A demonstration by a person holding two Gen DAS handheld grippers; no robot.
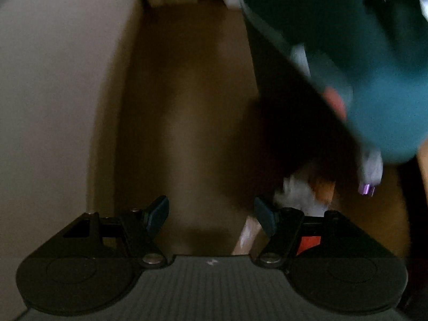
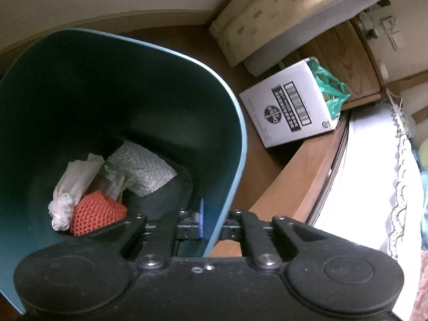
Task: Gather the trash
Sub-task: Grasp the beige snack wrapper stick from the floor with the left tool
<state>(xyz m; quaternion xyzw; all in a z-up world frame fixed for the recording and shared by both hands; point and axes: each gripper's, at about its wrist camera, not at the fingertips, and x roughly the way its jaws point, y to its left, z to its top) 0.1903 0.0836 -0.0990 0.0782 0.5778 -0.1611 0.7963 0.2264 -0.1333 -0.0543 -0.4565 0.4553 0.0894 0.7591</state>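
**Right gripper clamping the rim of the teal trash bin, left gripper hanging released**

The right gripper (image 2: 211,227) is clenching on the wall of the teal trash bin (image 2: 133,85): one finger is sitting inside the bin and the other outside, with the light blue rim pinched between them. The bin is tilting, so its opening is facing the right wrist camera.

Inside the bin, trash is lying at the bottom: a crumpled white tissue (image 2: 71,187) is resting against the inner wall, an orange foam net (image 2: 97,212) is touching the tissue just beside it, a silver foil sheet (image 2: 140,167) is lying behind the net, and a clear plastic wrapper (image 2: 112,182) is sitting between the tissue and the foil.

Outside the bin, a white cardboard box (image 2: 290,104) with a barcode label is lying on the brown floor (image 2: 256,160) near the bin's rim, and a green plastic bag (image 2: 330,88) is sticking out of the box's far end. A wooden bed frame (image 2: 299,171) is running past the box, on the side away from the bin.

The left gripper (image 1: 211,215) is hanging released, its fingers spread wide apart with nothing between them, over the floor (image 1: 187,107). In this blurred view the bin (image 1: 361,53) is appearing above and beside that gripper, clear of its fingers. A pale wall (image 1: 53,80) is standing on the side opposite the bin.
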